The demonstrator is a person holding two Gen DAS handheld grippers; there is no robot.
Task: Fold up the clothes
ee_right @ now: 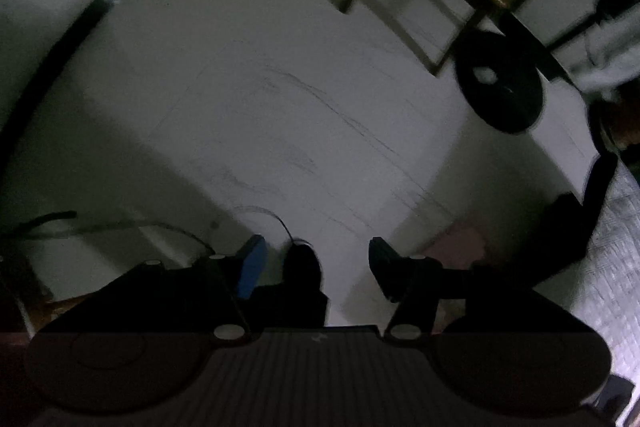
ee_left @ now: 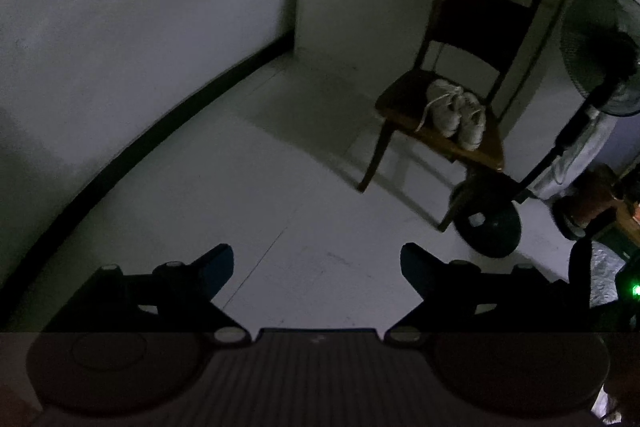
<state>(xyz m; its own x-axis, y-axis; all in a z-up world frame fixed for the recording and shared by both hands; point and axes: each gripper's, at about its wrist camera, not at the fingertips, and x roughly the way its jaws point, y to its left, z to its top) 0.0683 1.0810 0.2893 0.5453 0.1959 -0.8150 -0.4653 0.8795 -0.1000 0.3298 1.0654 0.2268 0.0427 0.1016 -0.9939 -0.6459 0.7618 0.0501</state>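
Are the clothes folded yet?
None looks folded. Both claws, left and right, are open and empty over bare floor. The only things nearby are a chair with shoes and a fan. All folding remains.

A chair [ee_left: 444, 131] stands on the floor [ee_left: 248, 195] near the wall corner, a pair of shoes [ee_left: 456, 113] resting on its seat. Just right of the chair, a standing fan [ee_left: 600, 55] rises from its round base [ee_left: 490, 223].

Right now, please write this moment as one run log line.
left gripper: open, empty | right gripper: open, empty | both over floor | shoes on chair
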